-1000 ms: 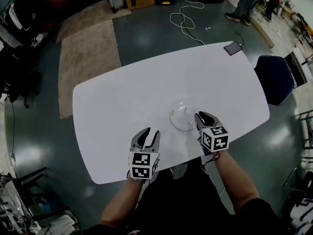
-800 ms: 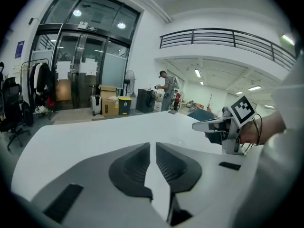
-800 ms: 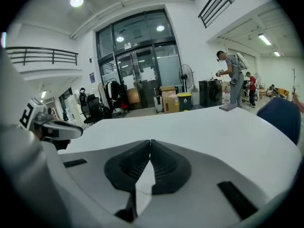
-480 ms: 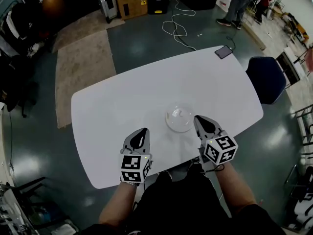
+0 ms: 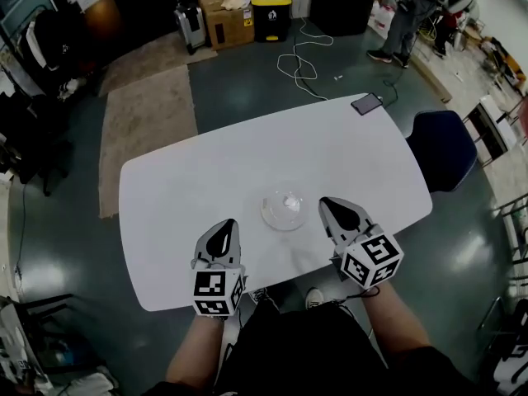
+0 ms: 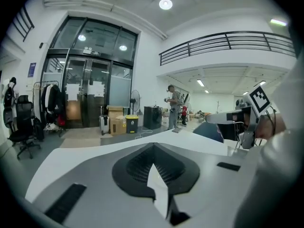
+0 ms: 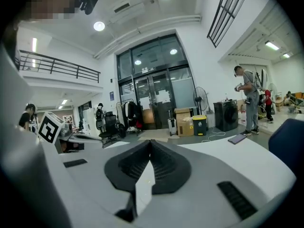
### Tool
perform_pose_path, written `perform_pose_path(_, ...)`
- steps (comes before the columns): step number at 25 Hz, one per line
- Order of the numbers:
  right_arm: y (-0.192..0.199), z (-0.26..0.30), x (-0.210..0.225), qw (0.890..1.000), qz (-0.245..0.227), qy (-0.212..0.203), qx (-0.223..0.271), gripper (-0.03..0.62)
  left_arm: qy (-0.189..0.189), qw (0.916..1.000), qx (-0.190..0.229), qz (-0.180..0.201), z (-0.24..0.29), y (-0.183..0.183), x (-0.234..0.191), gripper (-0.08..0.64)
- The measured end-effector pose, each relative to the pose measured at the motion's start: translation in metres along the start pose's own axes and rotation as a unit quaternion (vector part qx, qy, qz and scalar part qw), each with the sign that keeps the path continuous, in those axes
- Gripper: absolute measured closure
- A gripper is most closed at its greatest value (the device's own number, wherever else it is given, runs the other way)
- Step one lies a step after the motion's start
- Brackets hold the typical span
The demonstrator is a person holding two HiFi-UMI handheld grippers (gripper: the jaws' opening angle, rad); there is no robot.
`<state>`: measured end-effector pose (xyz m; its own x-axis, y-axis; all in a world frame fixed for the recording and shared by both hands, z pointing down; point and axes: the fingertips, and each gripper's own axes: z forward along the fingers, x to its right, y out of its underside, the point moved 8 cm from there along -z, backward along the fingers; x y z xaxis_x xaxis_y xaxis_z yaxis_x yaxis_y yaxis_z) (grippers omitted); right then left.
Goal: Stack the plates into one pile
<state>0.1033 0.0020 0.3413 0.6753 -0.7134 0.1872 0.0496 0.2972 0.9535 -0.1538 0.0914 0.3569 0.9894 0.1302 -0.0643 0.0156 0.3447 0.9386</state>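
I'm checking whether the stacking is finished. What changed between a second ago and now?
The left gripper and the right gripper pulled back from the clear plates toward the person and lifted. Both were open a second ago and are now shut and empty. The right one no longer sits at the plates' rim. The plates stayed in one pile on the white table, and the phone stayed at its far corner.

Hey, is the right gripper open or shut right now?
Shut. The right gripper shows its jaws pressed together in its own view, nothing between them.
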Motion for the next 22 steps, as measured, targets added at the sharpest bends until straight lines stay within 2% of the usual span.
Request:
perform_pose_path(5, -0.002, -0.027, 0.015, 0.999, -0.002, -0.040, -0.002, 0.575, -0.039, 0.9991, 0.015, -0.001, -0.017, 0.000, 0.047, 0.541)
perform_pose_path(10, 0.010, -0.052, 0.023, 0.997, -0.010, -0.077, -0.015, 0.575, -0.064, 0.9978, 0.011, -0.010, -0.031, 0.014, 0.092, 0.541)
perform_pose_path(22, 0.048, -0.089, 0.029, 0.990, -0.012, -0.137, -0.042, 0.575, -0.090, 0.9957, 0.000, -0.023, -0.058, 0.050, 0.164, 0.541)
